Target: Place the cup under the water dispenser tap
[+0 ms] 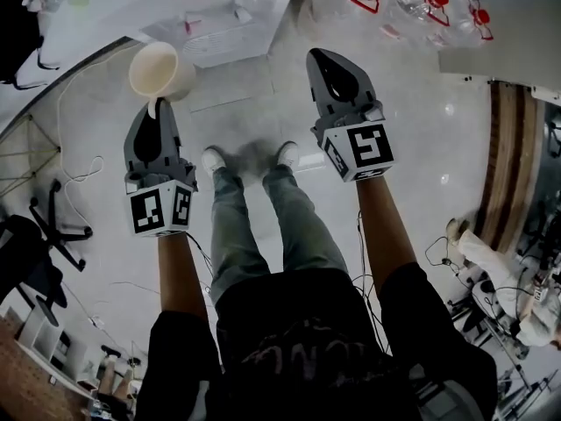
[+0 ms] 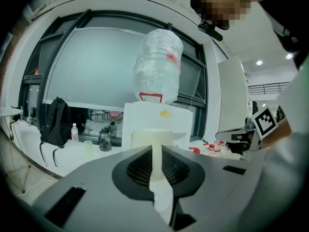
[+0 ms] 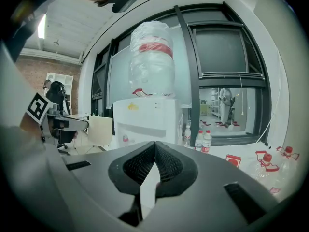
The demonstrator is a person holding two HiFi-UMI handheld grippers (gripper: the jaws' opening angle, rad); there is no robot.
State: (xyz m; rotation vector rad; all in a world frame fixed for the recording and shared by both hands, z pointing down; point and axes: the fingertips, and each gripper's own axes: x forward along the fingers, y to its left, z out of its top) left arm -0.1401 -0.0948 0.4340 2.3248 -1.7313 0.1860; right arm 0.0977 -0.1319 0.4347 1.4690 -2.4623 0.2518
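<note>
- Pinching the cream cup [image 1: 160,70] by its wall with the left gripper [image 1: 156,112], one jaw inside the rim and one outside, jaws nearly together on the thin wall.
- Seen in the left gripper view as a pale strip of cup [image 2: 150,138] clamped in the left gripper [image 2: 155,151], with the cup body rising beyond the jaw tips.
- Held up in the air at the left, mouth tipped towards the person, above the pale floor [image 1: 421,147].
- Short of the white water dispenser [image 2: 154,117], which stands straight ahead and farther off; not under its tap.
- Topped by a large upturned clear bottle [image 2: 157,66] with a red band.
- Pressed together and holding nothing: the jaws of the right gripper [image 3: 154,146], pads meeting at the tips.
- Raised at the right, level with the other, right gripper [image 1: 320,60] pointing towards the far side.
- From the right gripper view, cup [image 3: 100,130] to the left of the water dispenser [image 3: 147,115], apart from it.
- Just right of the dispenser, small water bottles [image 3: 202,140] by the window; nearer right, big red-capped bottles [image 3: 270,166] on the floor.
- Far left in the left gripper view, a black backpack [image 2: 55,122] against a counter.
</note>
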